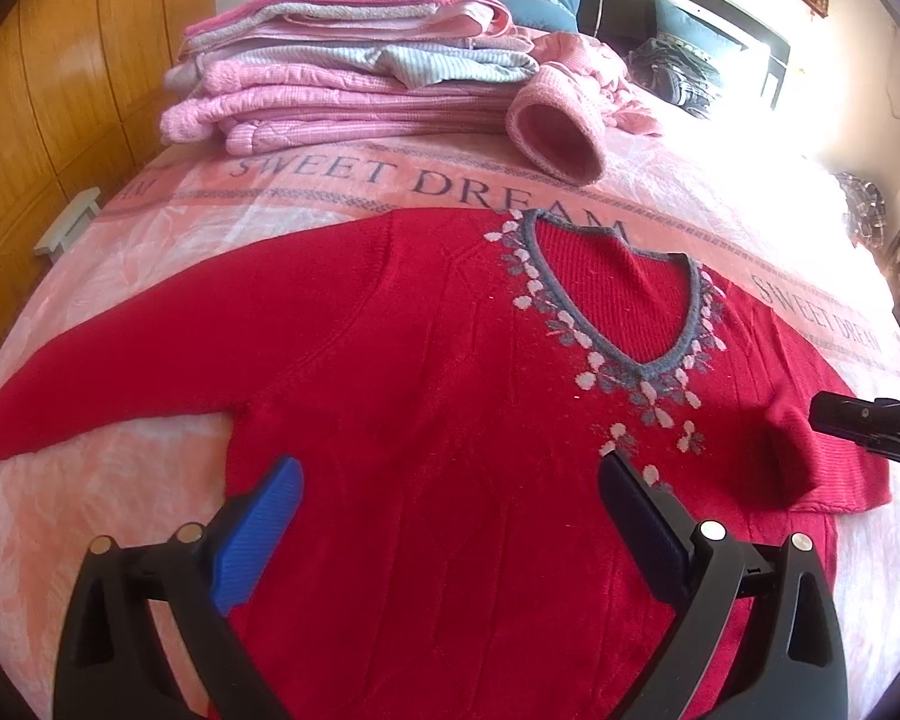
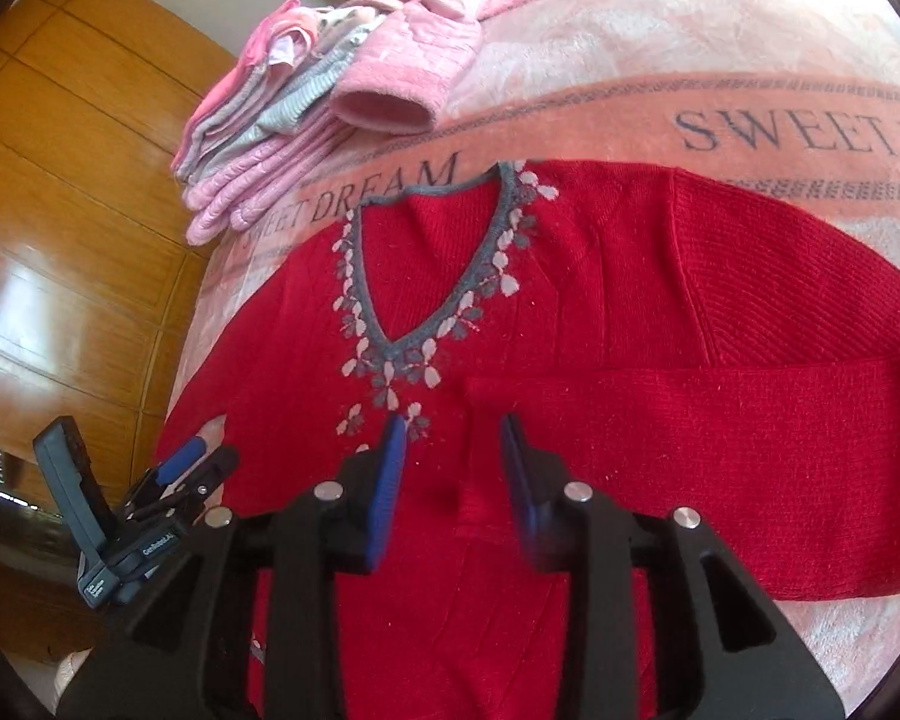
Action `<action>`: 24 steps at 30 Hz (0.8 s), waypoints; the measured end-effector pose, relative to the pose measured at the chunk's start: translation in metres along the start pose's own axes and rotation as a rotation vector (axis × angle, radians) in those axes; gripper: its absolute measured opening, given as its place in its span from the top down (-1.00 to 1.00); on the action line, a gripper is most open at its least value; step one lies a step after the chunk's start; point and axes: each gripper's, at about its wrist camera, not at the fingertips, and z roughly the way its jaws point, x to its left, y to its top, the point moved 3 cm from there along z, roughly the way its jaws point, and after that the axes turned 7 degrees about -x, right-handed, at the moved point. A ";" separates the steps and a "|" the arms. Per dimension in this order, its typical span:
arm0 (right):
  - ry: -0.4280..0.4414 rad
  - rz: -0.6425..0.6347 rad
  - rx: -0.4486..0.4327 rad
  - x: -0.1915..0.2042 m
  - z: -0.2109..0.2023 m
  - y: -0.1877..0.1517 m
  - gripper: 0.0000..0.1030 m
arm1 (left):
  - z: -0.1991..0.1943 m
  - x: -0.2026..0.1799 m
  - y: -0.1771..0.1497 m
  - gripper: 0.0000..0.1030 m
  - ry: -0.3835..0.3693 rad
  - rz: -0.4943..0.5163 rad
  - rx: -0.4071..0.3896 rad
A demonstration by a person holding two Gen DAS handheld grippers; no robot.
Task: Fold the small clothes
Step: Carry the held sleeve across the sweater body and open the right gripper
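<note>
Red sweater point(image 1: 426, 372): lying face up across the bed point(image 1: 150, 480), neck toward the far edge, one sleeve folded over the chest, the other lying outstretched. Left hand-held gripper point(image 1: 450, 498) and right hand-held gripper point(image 2: 453, 450): both hovering with jaws apart, holding nothing. Handling advice: grip the outstretched sleeve near its cuff, keeping the fold flat.

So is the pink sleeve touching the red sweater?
Apart. The left wrist view shows the pink sleeve lying on the blanket, with a strip of "SWEET DREAM" lettering bare between it and the red sweater.
</note>
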 end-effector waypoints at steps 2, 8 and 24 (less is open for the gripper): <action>0.004 0.002 -0.024 -0.003 -0.014 0.005 0.34 | 0.002 -0.017 -0.002 -0.93 -0.037 0.013 0.011; -0.057 0.098 -0.108 -0.057 -0.058 0.011 0.35 | 0.014 -0.084 -0.008 -0.93 -0.171 0.035 0.061; -0.133 0.235 -0.178 -0.162 -0.122 -0.012 0.35 | 0.063 -0.181 -0.031 -0.92 -0.242 0.002 0.179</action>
